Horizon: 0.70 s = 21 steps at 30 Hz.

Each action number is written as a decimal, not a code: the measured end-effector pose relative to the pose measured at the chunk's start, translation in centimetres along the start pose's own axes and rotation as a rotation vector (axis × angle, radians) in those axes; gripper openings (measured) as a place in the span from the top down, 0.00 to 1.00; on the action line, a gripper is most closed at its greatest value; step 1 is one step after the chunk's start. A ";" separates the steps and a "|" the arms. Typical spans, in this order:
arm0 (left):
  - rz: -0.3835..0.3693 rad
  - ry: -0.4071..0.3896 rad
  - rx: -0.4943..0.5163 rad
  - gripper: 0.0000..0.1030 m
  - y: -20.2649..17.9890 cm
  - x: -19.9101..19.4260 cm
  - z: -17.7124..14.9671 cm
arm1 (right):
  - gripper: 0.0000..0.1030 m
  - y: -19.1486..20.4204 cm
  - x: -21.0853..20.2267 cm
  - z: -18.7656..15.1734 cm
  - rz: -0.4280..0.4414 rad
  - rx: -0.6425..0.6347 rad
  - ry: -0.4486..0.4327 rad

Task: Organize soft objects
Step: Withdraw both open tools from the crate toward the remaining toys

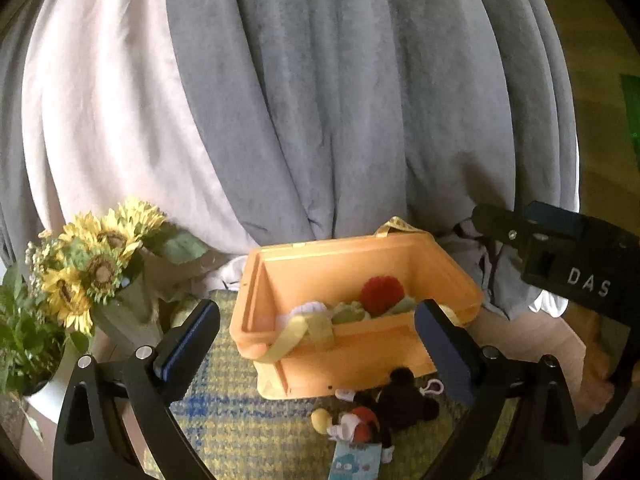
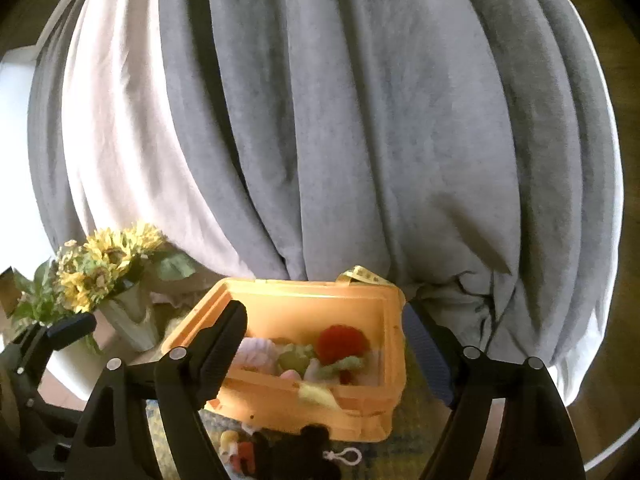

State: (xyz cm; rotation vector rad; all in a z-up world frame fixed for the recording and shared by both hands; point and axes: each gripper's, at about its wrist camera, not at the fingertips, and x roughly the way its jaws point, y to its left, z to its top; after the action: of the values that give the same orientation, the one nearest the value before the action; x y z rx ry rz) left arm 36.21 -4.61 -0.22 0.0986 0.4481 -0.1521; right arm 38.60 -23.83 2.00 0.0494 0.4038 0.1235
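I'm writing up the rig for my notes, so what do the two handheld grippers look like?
Both are matte black. The left gripper has two curved black arms with silver pivot bolts and flat fingers faced with ridged blue pads. The right gripper is built the same; seen from the left camera, its body carries white letters "DAS". No sleeves or cables show.

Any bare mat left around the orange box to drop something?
Bare checked mat lies left of the orange box, between it and the sunflower vase. In front of the box it is crowded: the mouse plush lies there. The box itself holds soft toys.
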 end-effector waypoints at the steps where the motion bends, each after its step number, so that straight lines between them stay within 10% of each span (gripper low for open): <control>1: -0.001 -0.004 0.004 0.04 -0.1 -0.2 -0.3 | 0.22 0.0 -0.3 -0.3 -0.004 0.000 -0.003; 21: -0.018 0.118 0.090 0.04 -1.8 0.3 -8.9 | 0.22 0.5 -1.4 -8.3 -0.032 -0.045 0.098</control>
State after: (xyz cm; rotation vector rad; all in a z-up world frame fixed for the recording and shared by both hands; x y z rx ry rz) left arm 32.39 -5.23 -8.46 0.1927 0.5603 -0.1850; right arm 34.04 -23.33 -5.07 -0.0076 0.4992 0.1040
